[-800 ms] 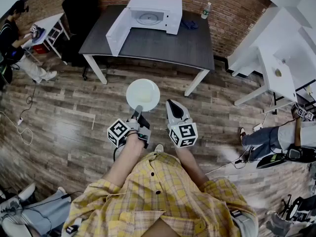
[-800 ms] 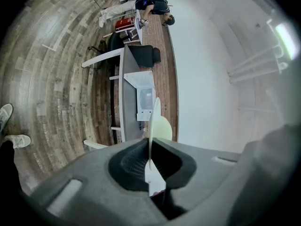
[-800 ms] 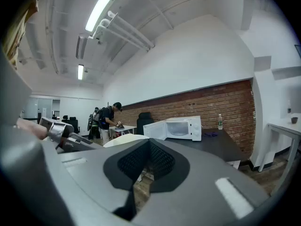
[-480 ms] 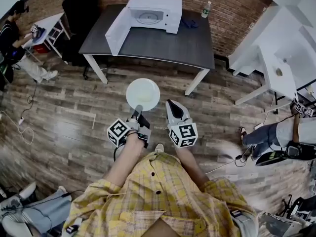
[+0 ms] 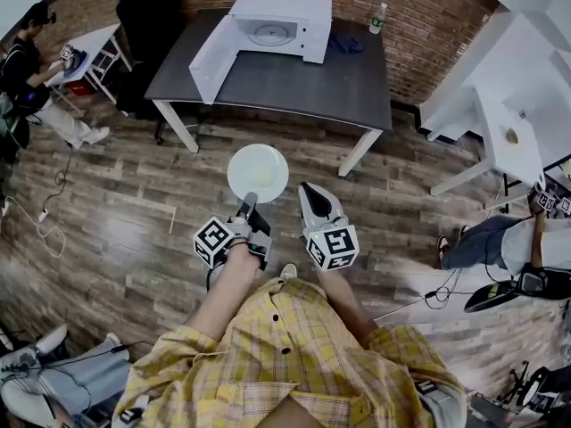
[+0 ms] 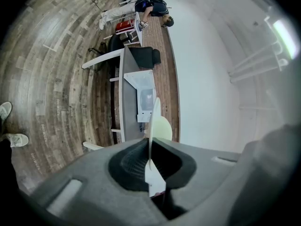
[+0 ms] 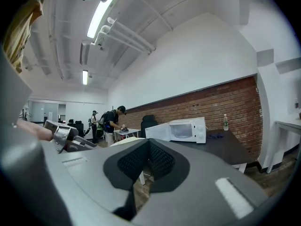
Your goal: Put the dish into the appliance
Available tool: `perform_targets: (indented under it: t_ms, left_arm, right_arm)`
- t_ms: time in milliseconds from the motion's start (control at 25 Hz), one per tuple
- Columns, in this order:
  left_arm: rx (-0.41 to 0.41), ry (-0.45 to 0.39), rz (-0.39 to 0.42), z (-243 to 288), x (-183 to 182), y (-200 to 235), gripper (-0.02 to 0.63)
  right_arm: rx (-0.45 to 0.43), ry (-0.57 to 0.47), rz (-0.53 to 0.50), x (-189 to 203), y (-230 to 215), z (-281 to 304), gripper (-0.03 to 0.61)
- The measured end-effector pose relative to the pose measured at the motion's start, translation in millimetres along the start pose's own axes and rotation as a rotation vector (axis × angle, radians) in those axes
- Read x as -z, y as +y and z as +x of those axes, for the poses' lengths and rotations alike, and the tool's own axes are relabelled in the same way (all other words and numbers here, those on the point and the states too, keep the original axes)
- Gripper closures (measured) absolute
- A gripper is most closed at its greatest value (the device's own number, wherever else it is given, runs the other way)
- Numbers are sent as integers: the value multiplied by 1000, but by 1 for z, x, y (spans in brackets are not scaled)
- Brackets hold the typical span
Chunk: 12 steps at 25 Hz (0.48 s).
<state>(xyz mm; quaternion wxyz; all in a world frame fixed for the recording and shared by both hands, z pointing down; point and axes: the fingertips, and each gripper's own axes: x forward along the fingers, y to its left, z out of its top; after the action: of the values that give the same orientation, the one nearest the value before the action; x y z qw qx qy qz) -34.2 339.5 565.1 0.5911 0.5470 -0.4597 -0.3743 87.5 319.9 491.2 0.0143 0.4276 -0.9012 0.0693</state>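
Observation:
A round white dish (image 5: 258, 172) is held out level above the wood floor, with my left gripper (image 5: 249, 203) shut on its near rim. In the left gripper view the dish (image 6: 154, 119) shows edge-on, pinched between the jaws of the left gripper (image 6: 149, 147). The appliance is a white microwave (image 5: 278, 25) on the far dark table (image 5: 303, 83); its door (image 5: 212, 58) hangs open to the left. My right gripper (image 5: 309, 191) is beside the dish, shut and holding nothing. The right gripper (image 7: 149, 144) faces the microwave (image 7: 181, 129).
A water bottle (image 5: 378, 18) and a blue cloth (image 5: 344, 43) lie on the table right of the microwave. A black chair (image 5: 143, 20) stands at the table's left end. White desks (image 5: 500, 114) stand to the right. People are at the left and right edges.
Table and microwave have slid slightly rightward in the head view. Both grippers and the dish keep the same pose.

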Motion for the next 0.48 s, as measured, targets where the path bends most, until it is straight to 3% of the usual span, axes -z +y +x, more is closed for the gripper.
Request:
perform_targets:
  t_ms: [480]
  left_arm:
    - [-5,-39,-1,21,4,5,603]
  right_arm:
    - [23,-49,20,-11,-44,6,575]
